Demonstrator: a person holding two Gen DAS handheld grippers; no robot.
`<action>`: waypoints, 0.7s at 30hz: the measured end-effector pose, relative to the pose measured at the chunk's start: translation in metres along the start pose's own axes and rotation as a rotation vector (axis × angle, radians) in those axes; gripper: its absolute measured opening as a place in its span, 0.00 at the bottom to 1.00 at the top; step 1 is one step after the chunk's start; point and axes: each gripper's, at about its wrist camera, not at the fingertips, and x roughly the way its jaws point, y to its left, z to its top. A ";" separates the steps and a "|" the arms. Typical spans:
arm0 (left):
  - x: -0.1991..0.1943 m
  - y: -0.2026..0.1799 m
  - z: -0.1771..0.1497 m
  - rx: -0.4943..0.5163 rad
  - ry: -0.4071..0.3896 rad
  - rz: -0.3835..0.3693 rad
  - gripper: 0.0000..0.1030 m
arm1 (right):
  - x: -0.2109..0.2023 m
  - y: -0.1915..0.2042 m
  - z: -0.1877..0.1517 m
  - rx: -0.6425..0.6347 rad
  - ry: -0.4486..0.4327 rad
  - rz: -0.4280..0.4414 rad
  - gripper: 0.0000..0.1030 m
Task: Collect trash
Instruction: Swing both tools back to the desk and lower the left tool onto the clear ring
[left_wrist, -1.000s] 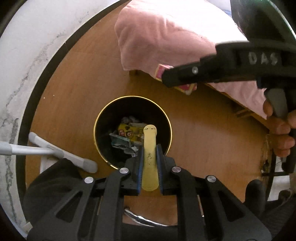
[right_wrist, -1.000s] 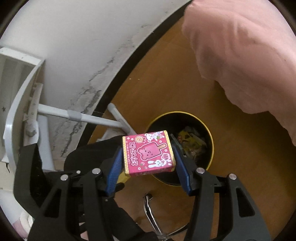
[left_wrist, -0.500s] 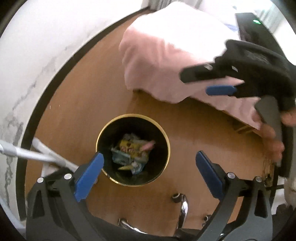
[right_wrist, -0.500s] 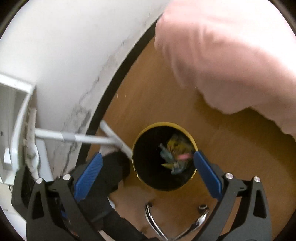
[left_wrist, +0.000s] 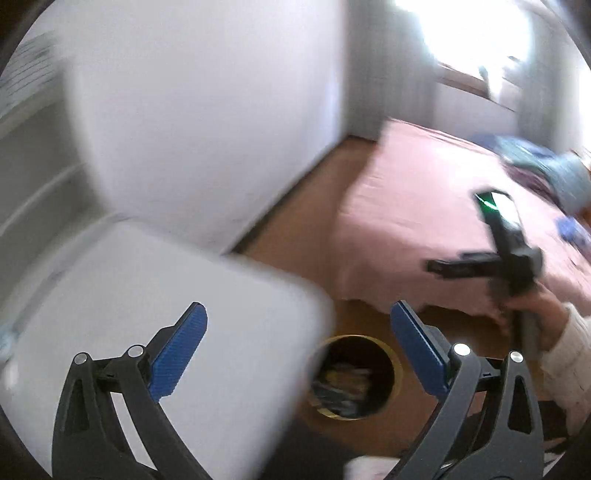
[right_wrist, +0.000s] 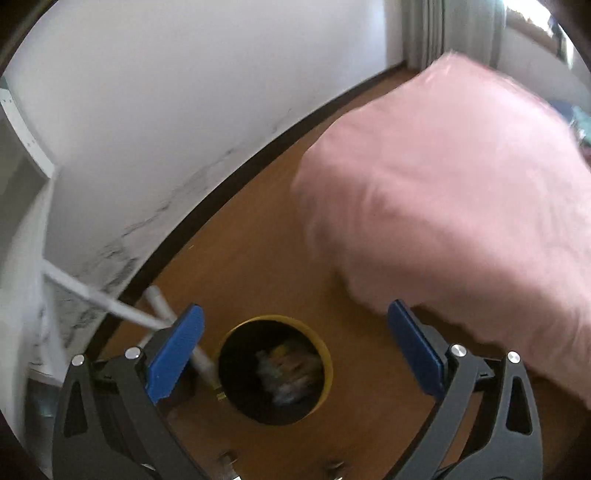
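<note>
Item: my left gripper (left_wrist: 297, 339). Jaws spread wide, blue pads (left_wrist: 179, 347) well apart, nothing between them. It sits over the edge of a white tabletop (left_wrist: 155, 314) that fills the space under and to the left of it.

Item: my right gripper (right_wrist: 295, 341). Jaws likewise spread wide, blue pads bare, holding nothing. From my left wrist camera it appears ahead and to the right (left_wrist: 491, 267), black, with a green light on its top, gripped by my right hand (left_wrist: 535, 306); that view is too blurred to show its fingers.

Item: trash bin (right_wrist: 275, 369), round, black inside, gold-yellow rim. It stands on the wooden floor (right_wrist: 258, 258) directly below and between my right fingers. From my left gripper it lies below, between the fingers and nearer the right one (left_wrist: 354, 376), partly hidden by the tabletop edge.

Item: trash (right_wrist: 284, 369), a blurred heap of pale and yellowish wrappers at the bottom of the bin; single pieces cannot be told apart.

Item: pink bedcover (right_wrist: 443, 192), ahead and to the right of both grippers, hanging over the floor near the bin.

Item: white wall (right_wrist: 166, 110) with a dark baseboard, ahead and to the left.

Item: white furniture legs (right_wrist: 110, 299), just left of the bin, beside my right gripper's left finger.
</note>
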 end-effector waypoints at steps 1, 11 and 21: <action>-0.008 0.030 -0.002 -0.044 -0.002 0.072 0.94 | -0.001 0.010 0.000 -0.013 0.009 0.011 0.93; -0.045 0.318 -0.093 -0.537 0.189 0.431 0.84 | -0.048 0.165 0.015 -0.308 -0.200 0.012 0.93; -0.021 0.368 -0.100 -0.470 0.224 0.426 0.38 | -0.055 0.317 0.009 -0.512 -0.251 0.184 0.93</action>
